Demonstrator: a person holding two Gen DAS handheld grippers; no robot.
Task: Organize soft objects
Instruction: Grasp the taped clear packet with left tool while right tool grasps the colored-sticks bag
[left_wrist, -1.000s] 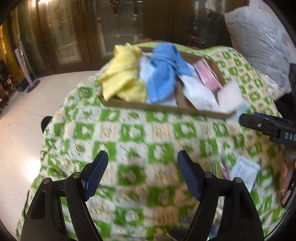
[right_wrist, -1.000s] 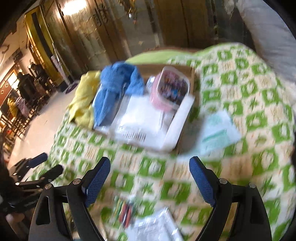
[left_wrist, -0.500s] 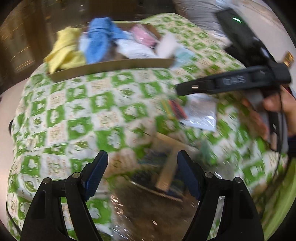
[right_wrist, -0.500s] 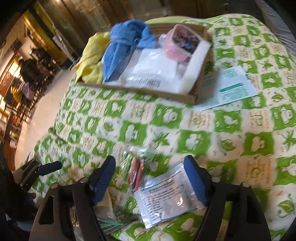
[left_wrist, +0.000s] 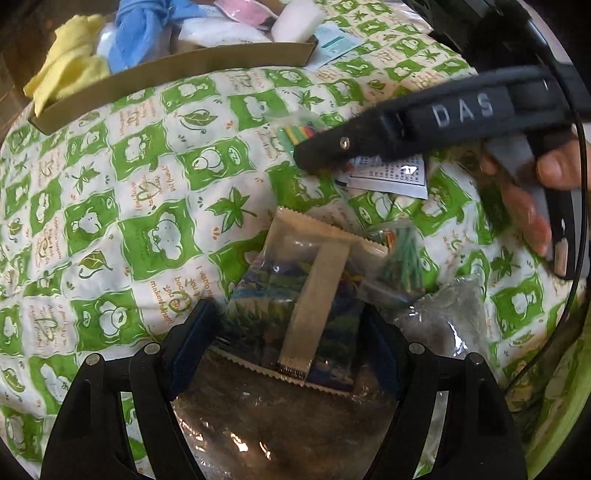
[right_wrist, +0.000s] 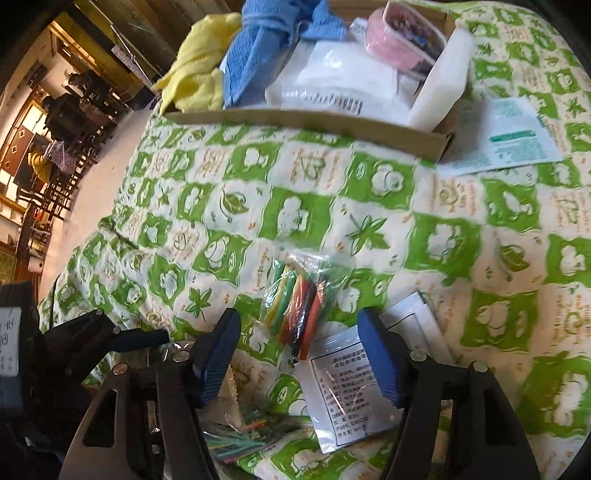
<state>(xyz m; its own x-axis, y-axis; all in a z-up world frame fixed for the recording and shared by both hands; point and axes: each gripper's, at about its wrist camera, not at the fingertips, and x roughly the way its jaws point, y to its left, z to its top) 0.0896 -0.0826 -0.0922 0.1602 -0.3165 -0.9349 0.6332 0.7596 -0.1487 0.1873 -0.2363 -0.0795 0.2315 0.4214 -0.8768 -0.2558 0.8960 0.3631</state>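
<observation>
Packets (right_wrist: 295, 310) between cardboard tray (right_wrist: 314, 123), jaws

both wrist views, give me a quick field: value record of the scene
surface: green-and-white patterned cloth
cardboard tray: yellow cloth, blue cloth, pink container
left gripper: open, around a snack packet
right gripper: open, over a bag of coloured sticks
beside it: printed sachet

Your green-checked bedspread (right_wrist: 303, 218) is carrying a cardboard tray (right_wrist: 314, 122), a leaflet (right_wrist: 513, 138) and several plastic packets (right_wrist: 295, 306).
</observation>
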